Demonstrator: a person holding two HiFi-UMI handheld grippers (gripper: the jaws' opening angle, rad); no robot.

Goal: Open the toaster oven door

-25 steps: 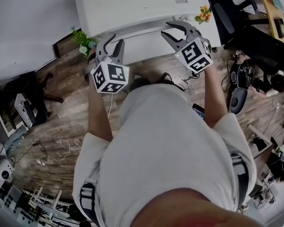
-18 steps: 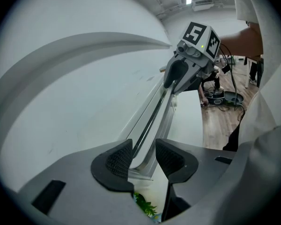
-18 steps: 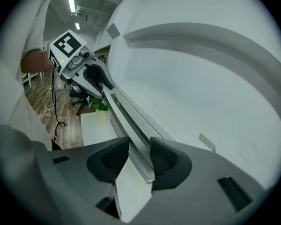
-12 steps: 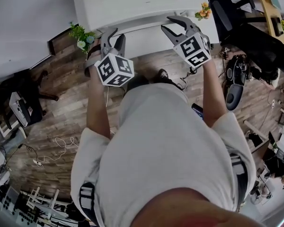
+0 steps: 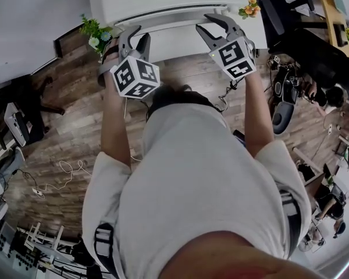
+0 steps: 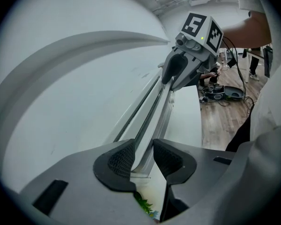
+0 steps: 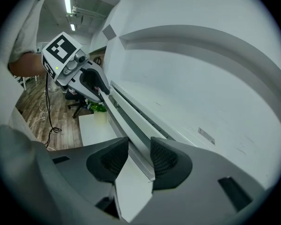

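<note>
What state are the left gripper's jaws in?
The left gripper appears shut on the white handle: in the left gripper view, the handle fills the narrow gap between its jaws.

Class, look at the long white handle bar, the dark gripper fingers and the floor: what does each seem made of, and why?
Long white handle bar: smooth satin finish, painted metal or plastic, cannot tell which.
Dark grey fingers: matte, rubber-like pads with a fine ribbed texture.
Brown plank floor: wood or wood-look laminate, going by the grain, board seams and slight gloss.
</note>
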